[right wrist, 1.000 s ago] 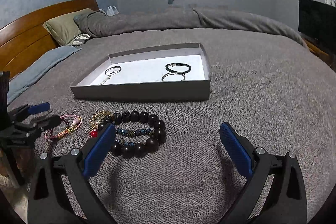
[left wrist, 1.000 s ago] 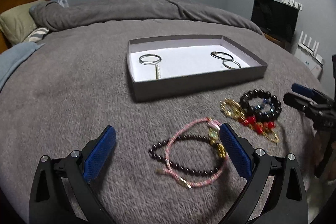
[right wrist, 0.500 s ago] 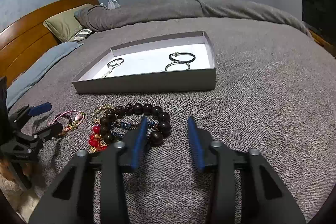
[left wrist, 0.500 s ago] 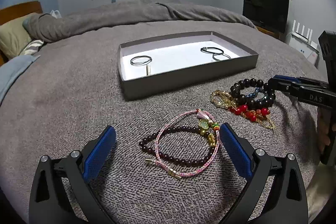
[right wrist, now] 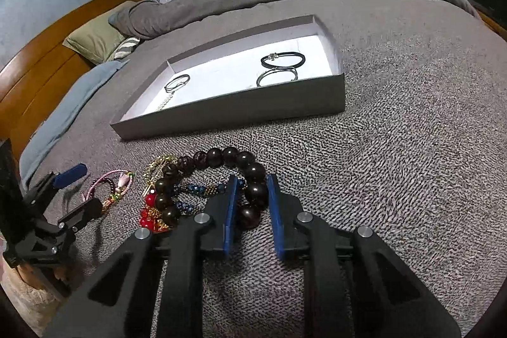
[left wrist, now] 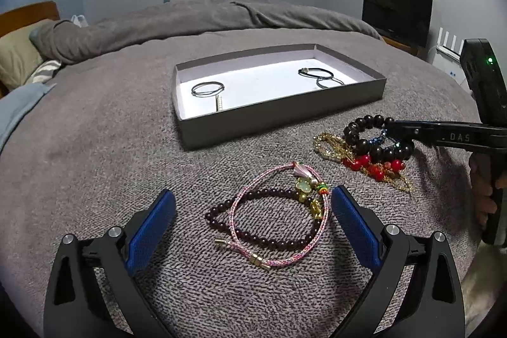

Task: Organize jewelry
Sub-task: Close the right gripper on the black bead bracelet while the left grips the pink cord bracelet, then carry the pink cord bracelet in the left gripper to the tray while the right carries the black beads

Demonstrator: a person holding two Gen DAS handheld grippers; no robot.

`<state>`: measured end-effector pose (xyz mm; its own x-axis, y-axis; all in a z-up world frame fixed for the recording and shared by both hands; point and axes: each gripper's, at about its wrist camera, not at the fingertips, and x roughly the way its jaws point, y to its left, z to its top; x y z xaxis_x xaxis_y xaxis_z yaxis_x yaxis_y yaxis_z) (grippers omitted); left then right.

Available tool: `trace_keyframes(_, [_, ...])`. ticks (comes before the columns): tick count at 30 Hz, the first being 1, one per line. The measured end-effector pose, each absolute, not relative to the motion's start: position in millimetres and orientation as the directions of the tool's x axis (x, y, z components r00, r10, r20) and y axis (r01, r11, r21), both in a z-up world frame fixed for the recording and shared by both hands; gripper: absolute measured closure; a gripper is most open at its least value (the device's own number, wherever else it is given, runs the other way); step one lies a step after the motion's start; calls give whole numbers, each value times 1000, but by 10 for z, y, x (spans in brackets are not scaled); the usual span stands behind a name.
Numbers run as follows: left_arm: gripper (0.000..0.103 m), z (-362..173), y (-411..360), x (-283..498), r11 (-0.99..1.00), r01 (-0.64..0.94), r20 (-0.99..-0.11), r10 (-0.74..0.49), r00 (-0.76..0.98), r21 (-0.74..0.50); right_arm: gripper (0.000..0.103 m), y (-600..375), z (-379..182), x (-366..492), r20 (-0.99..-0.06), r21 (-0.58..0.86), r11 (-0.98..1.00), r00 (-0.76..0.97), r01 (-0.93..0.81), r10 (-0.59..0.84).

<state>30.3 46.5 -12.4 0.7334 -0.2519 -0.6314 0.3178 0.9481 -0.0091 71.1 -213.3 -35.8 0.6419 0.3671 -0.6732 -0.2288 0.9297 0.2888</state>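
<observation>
A big dark wooden bead bracelet [right wrist: 221,156] lies on the grey blanket over a blue bead strand, a gold chain [left wrist: 329,146] and red beads [left wrist: 374,167]. My right gripper [right wrist: 252,179] is closing its jaws, with two of the big beads between the blue pads and the pads against them. It enters the left wrist view from the right, where its tip [left wrist: 393,127] is at the same bracelet. My left gripper [left wrist: 252,195] stands open low over a pink cord bracelet [left wrist: 253,192] and a small dark bead bracelet [left wrist: 269,238], touching neither.
A shallow grey box [left wrist: 279,116] with a white floor sits beyond the jewelry and holds thin bangles at its left and right ends. Pillows and a wooden headboard [right wrist: 38,65] are at the left. A TV [left wrist: 396,11] stands at the right.
The right gripper's jaws went from wide open to narrow, and it moved forward onto the big dark bead bracelet. The left gripper stayed open over the pink bracelet.
</observation>
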Motion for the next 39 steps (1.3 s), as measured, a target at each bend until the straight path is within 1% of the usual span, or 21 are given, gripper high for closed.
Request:
trace_keyframes(1, [7, -120, 473, 307, 949, 316, -631, -253, 733, -13, 85, -2137, -347, 699, -668, 292, 928, 644, -232, 372])
trace_keyframes(2, [7, -114, 483, 310, 949, 314, -629, -254, 735, -17, 88, -2137, -330, 683, -661, 293, 926, 650, -237, 376])
trace_keyframes(4, [9, -89, 520, 312, 952, 304, -619, -255, 743, -29, 88, -2139, -288, 651, -646, 285, 928, 667, -241, 372])
trace_keyframes(6, [17, -59, 552, 334, 952, 300, -612, -269, 744, -54, 88, -2142, -253, 628, -638, 266, 933, 681, -243, 360])
trace_keyframes(8, [38, -64, 550, 391, 947, 312, -628, -290, 722, -79, 88, -2142, -252, 626, -638, 255, 936, 685, -241, 351])
trace_keyframes(10, [48, -97, 502, 454, 945, 320, -654, -280, 703, -60, 88, -2139, -275, 631, -645, 258, 935, 678, -241, 353])
trace_keyframes(13, [55, -105, 449, 482, 943, 330, -663, -270, 698, -38, 88, -2143, -296, 642, -649, 259, 936, 675, -237, 351])
trace_keyframes(15, [60, -119, 430, 518, 943, 332, -673, -265, 691, -31, 88, -2148, -304, 649, -650, 265, 935, 673, -236, 354])
trace_keyframes(17, [69, -148, 427, 551, 942, 334, -687, -265, 676, -34, 88, -2147, -310, 653, -651, 266, 935, 671, -235, 354])
trace_keyframes(19, [72, -172, 433, 560, 941, 336, -697, -265, 667, -37, 88, -2152, -320, 657, -653, 270, 934, 669, -234, 356])
trace_keyframes(21, [84, -172, 431, 549, 938, 345, -696, -275, 663, -41, 88, -2163, -329, 667, -654, 276, 933, 665, -232, 360])
trace_keyframes(22, [92, -173, 420, 540, 936, 350, -695, -274, 664, -35, 88, -2170, -333, 672, -655, 280, 932, 664, -230, 361])
trace_keyframes(23, [96, -174, 413, 532, 935, 354, -694, -273, 666, -28, 88, -2175, -334, 673, -656, 282, 932, 663, -229, 361])
trace_keyframes(26, [99, -161, 407, 501, 935, 355, -683, -270, 679, -17, 88, -2181, -337, 670, -656, 285, 931, 661, -228, 363])
trace_keyframes(29, [99, -144, 431, 487, 935, 353, -673, -277, 685, -26, 87, -2184, -344, 673, -661, 283, 932, 658, -226, 360])
trace_keyframes(32, [100, -112, 439, 456, 934, 357, -657, -285, 698, -25, 78, -2183, -395, 701, -676, 304, 926, 634, -225, 377])
trace_keyframes(33, [100, -106, 430, 445, 933, 360, -653, -285, 701, -21, 78, -2182, -407, 704, -678, 306, 925, 630, -224, 377])
trace_keyframes(34, [100, -103, 427, 441, 933, 361, -652, -285, 702, -19, 78, -2186, -404, 701, -676, 308, 924, 631, -226, 380])
trace_keyframes(35, [100, -102, 425, 439, 932, 361, -653, -284, 703, -16, 83, -2194, -392, 698, -673, 313, 922, 632, -227, 384])
trace_keyframes(38, [100, -85, 439, 432, 933, 359, -647, -289, 705, -25, 89, -2201, -349, 666, -658, 310, 921, 646, -235, 387])
trace_keyframes(39, [100, -70, 455, 428, 932, 361, -644, -299, 705, -37, 89, -2192, -324, 646, -649, 305, 921, 654, -244, 388])
